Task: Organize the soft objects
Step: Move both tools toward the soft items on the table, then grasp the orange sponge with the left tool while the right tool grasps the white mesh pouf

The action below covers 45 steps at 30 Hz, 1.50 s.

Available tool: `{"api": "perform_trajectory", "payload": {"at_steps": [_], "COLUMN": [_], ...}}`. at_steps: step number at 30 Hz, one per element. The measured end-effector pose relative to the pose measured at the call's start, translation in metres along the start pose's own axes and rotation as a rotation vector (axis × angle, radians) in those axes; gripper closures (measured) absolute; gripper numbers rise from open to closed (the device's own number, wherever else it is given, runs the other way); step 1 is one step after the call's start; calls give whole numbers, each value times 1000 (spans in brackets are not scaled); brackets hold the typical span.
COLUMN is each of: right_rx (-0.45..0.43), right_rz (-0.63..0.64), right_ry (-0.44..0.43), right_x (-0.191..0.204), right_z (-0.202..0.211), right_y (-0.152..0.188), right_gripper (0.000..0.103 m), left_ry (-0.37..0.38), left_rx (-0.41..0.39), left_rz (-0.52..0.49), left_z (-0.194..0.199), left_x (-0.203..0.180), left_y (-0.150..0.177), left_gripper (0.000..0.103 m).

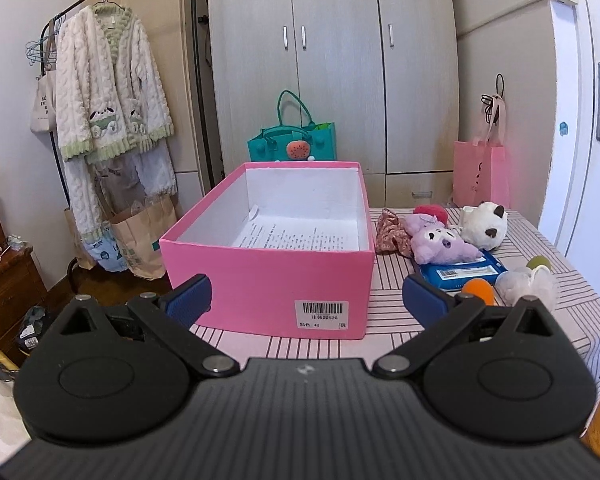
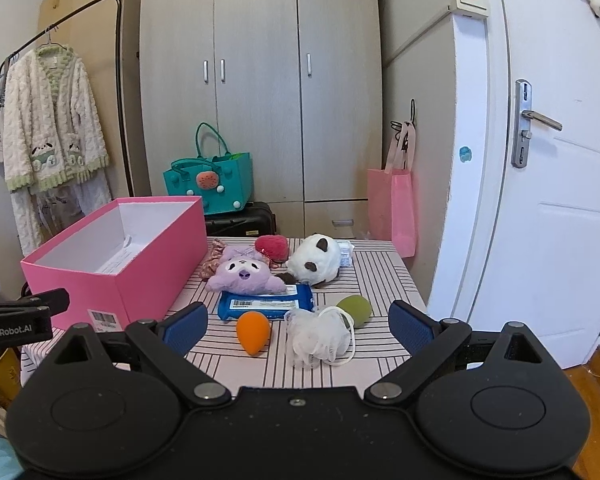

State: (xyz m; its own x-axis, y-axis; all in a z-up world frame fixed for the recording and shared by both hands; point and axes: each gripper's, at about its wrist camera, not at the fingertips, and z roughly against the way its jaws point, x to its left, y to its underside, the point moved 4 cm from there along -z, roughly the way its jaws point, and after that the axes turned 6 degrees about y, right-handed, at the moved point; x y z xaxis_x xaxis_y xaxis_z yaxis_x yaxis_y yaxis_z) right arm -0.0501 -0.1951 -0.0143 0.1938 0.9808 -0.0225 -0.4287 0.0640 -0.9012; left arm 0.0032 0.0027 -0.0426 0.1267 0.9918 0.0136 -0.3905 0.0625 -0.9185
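An open pink box [image 1: 268, 284] [image 2: 148, 276] with paper on its floor stands on the left of the striped table. To its right lie a purple plush [image 2: 244, 274] [image 1: 440, 246], a white plush [image 2: 318, 260] [image 1: 484, 226], a red sponge [image 2: 272, 246], a floral scrunchie [image 1: 390, 230], a blue wipes pack [image 2: 266, 302] [image 1: 466, 270], an orange sponge egg [image 2: 253, 331] [image 1: 478, 291], a green one [image 2: 355, 309] and a white mesh puff [image 2: 320, 338] [image 1: 526, 284]. My left gripper [image 1: 306, 300] is open in front of the box. My right gripper [image 2: 298, 326] is open, hovering short of the orange egg and puff.
The table [image 2: 384, 280] ends at a white door [image 2: 540, 200] on the right. Behind it are a wardrobe [image 2: 260, 80], a teal bag [image 2: 208, 184] on a black suitcase and a pink bag [image 2: 392, 204]. A clothes rack [image 1: 112, 92] with a robe stands left.
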Motion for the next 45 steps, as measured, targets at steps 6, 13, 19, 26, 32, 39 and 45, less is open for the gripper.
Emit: {"api": "perform_trajectory", "payload": {"at_steps": [6, 13, 19, 26, 32, 39, 45], "right_rx": [4, 9, 28, 51, 59, 70, 79], "right_rz": [-2, 2, 1, -3, -5, -16, -19], "right_ry": [1, 8, 12, 17, 20, 17, 13], "right_x": [0, -1, -5, -9, -11, -14, -15], "right_z": [0, 0, -4, -9, -11, -15, -20], "right_y": [6, 7, 11, 17, 18, 18, 19], "right_gripper": [4, 4, 4, 4, 4, 4, 4], "left_ry": [11, 26, 37, 45, 47, 48, 47], "left_rx": [1, 11, 28, 44, 52, 59, 64], "left_rz": [8, -2, -12, -23, -29, -40, -46], "left_z": [1, 2, 1, 1, 0, -2, -4], "left_x": [-2, -6, -10, -13, -15, -14, -14], "left_y": [7, 11, 15, 17, 17, 16, 16], "left_gripper": [0, 0, 0, 0, 0, 0, 0]}}
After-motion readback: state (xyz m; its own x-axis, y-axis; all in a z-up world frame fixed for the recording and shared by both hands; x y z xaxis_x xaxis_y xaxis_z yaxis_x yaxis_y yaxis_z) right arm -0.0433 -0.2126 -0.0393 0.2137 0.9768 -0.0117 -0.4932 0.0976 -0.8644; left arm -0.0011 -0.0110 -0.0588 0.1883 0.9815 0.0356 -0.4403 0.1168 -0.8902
